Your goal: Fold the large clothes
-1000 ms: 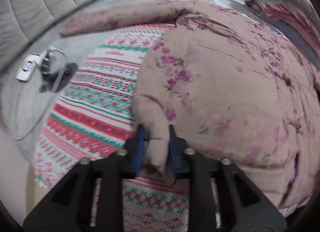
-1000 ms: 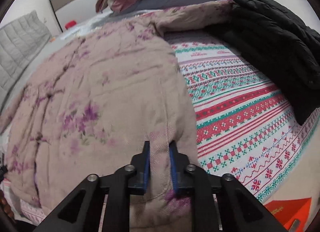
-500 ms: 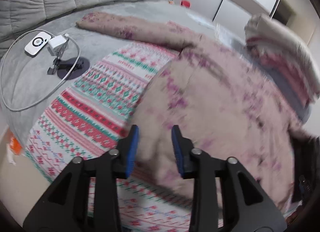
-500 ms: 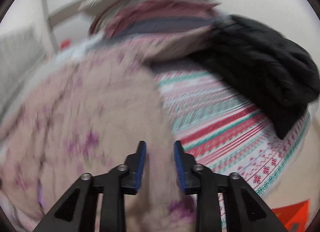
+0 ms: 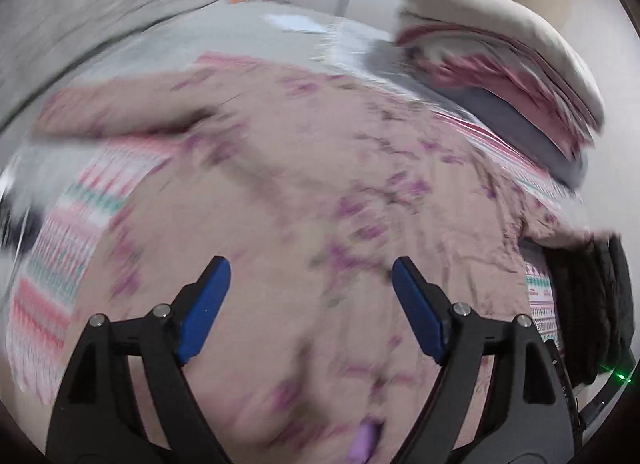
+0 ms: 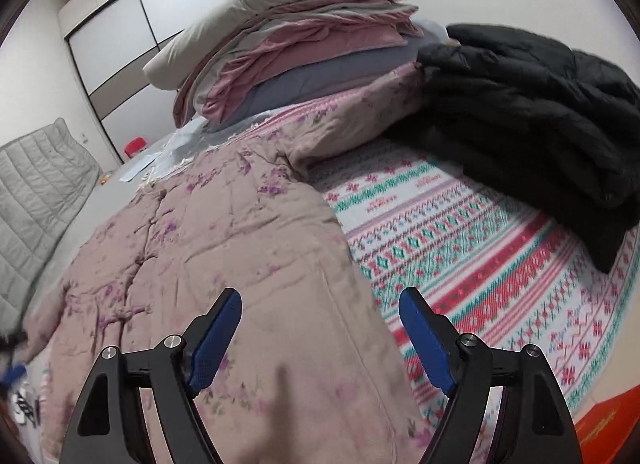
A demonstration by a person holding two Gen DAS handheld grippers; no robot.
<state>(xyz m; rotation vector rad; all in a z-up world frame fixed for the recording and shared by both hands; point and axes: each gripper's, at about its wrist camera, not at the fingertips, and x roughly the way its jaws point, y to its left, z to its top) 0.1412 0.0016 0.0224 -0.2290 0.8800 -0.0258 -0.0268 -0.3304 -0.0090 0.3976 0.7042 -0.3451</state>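
My left hand-held gripper (image 5: 310,276) is released, its blue pads spread wide after just opening, with nothing between them; it hangs above the middle of the pink floral padded garment (image 5: 320,192), clear of the cloth. My right hand-held gripper (image 6: 320,306) has likewise just opened and grasps nothing, poised over the garment's right edge, where the fabric meets the patterned blanket (image 6: 480,264). The garment lies spread flat on the bed, one sleeve reaching towards the grey headboard (image 6: 36,192), the other running under the black jacket (image 6: 540,112). Open blanket shows to the right of the garment, up to the jacket. A stack of folded bedding (image 6: 304,44) closes off the far end. The left view is blurred. I can read no writing anywhere.
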